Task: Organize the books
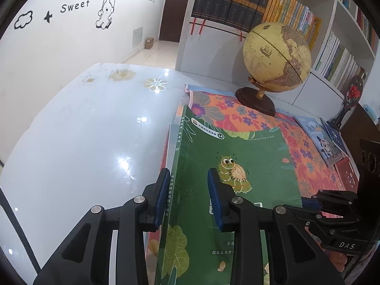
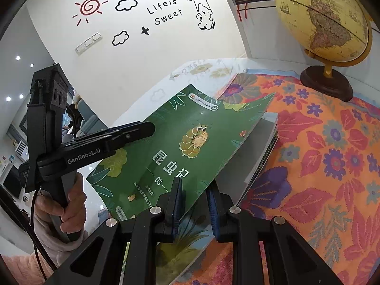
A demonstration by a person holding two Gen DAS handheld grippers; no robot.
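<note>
Count: two grippers, one in each hand. One green book (image 1: 239, 156) with a caterpillar drawing on the cover is sitting between both sets of tongs. Two blue books (image 1: 320, 140) are lying flat and overlapping at the far right of the floral cloth (image 1: 261, 118). One globe (image 1: 276, 54) on a dark wooden base is standing on the cloth's far edge. Shelves behind are carrying many more books, too many to count.

Left gripper (image 1: 190, 190): blue pads are sitting close together, pinching the spine edge of the green book; one pad is lying outside the spine, the other on the cover. The right-wrist view is showing the same gripper from the side, clamped on the book's left edge, with a hand (image 2: 68, 204) around its handle.

Right gripper (image 2: 193, 201): jaws are standing narrowly apart, pressing on the book's near right edge, which is running between the pads.

The green book is being held tilted, its far right corner hanging above a stack of white-edged books (image 2: 258, 152) lying on the cloth. The glossy white table (image 1: 90, 128) is showing to the left.
</note>
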